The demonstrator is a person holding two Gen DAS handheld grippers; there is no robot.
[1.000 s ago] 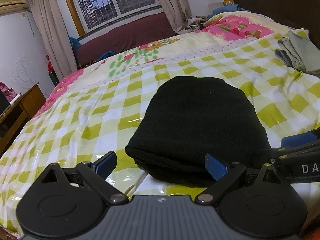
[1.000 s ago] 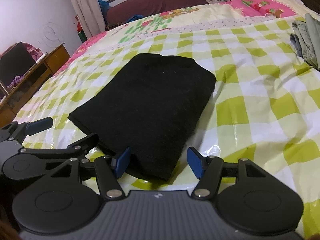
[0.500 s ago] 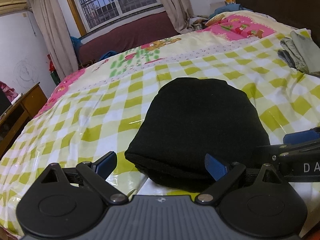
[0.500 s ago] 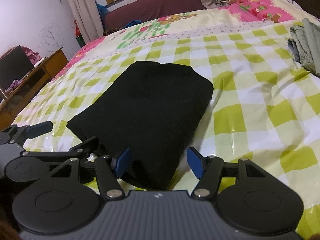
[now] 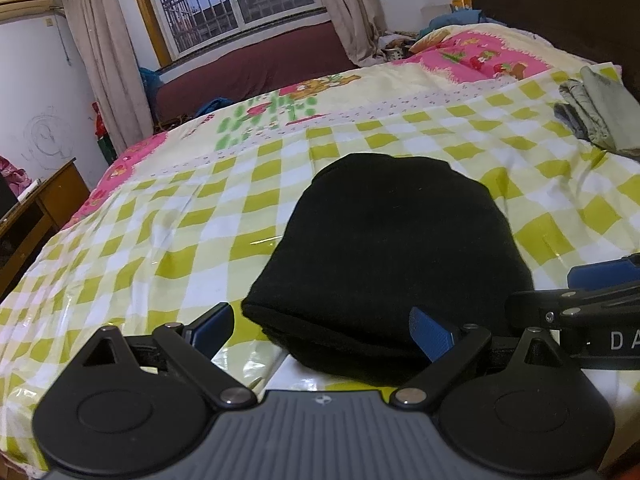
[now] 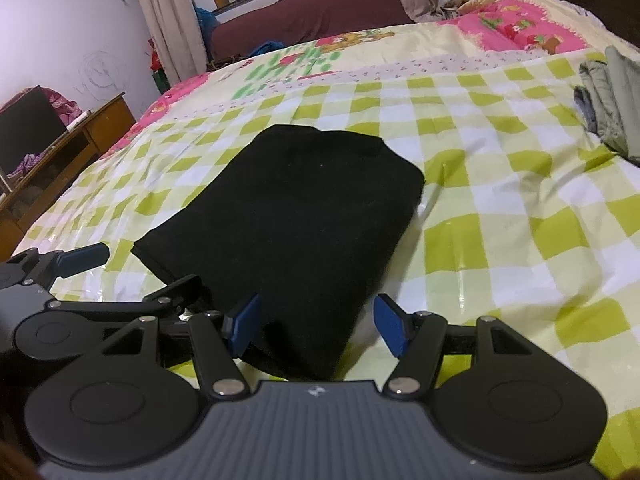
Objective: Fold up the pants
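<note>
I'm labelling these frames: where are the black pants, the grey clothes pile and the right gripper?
black pants (image 6: 304, 208): right wrist view, middle of the folded top.
grey clothes pile (image 5: 600, 116): left wrist view, top of the pile.
right gripper (image 6: 316, 326): right wrist view, midway between fingertips.

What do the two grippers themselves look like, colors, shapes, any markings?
Both match: the left gripper and right gripper have black linkage arms with silver pivot pins, round black discs, a ribbed grey body with a small logo, and blue finger pads. White letters "DA" mark one side.

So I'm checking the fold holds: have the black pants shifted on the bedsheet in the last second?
No. The black pants cover the same green checks of the checkered bedsheet; only the cameras drew back slightly.
</note>
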